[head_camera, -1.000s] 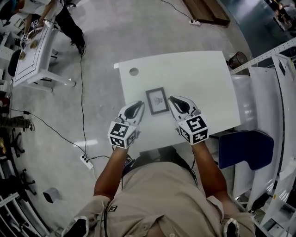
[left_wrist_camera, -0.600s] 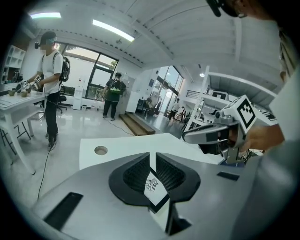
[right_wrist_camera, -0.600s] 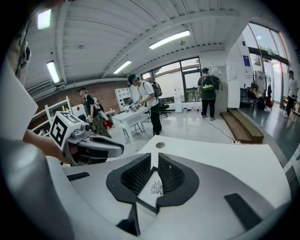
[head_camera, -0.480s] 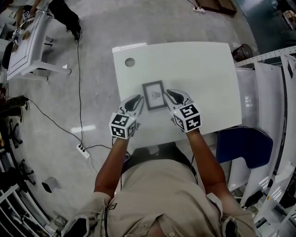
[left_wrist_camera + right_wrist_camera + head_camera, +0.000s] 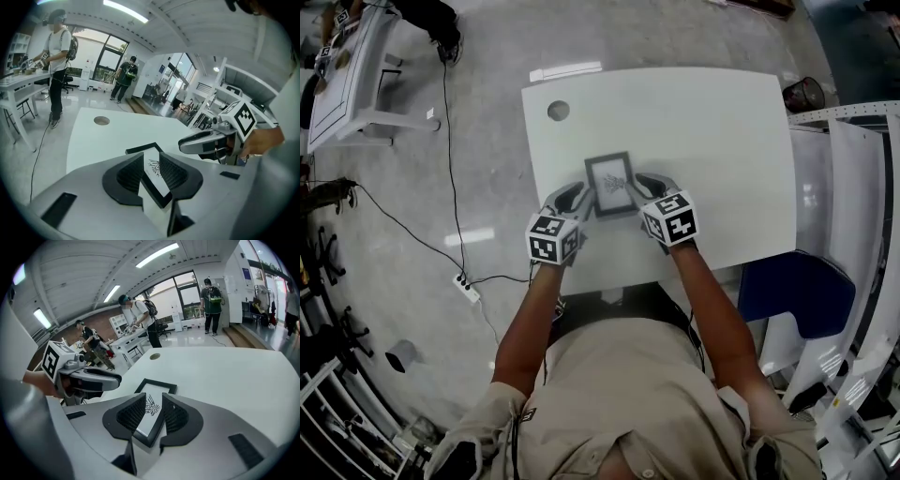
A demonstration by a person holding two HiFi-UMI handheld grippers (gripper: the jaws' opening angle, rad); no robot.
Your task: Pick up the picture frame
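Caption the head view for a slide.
Left tongs and right tongs straddle the picture frame's near corners on the white table.

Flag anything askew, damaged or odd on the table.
Nothing stands out. The picture frame lies flat and intact on the white table; the left tool and right tool each straddle a near corner.

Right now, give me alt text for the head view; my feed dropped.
Seen from above, the left gripper and right gripper flank the near corners of a small black picture frame lying flat on a white table. The person's arms reach in from below.
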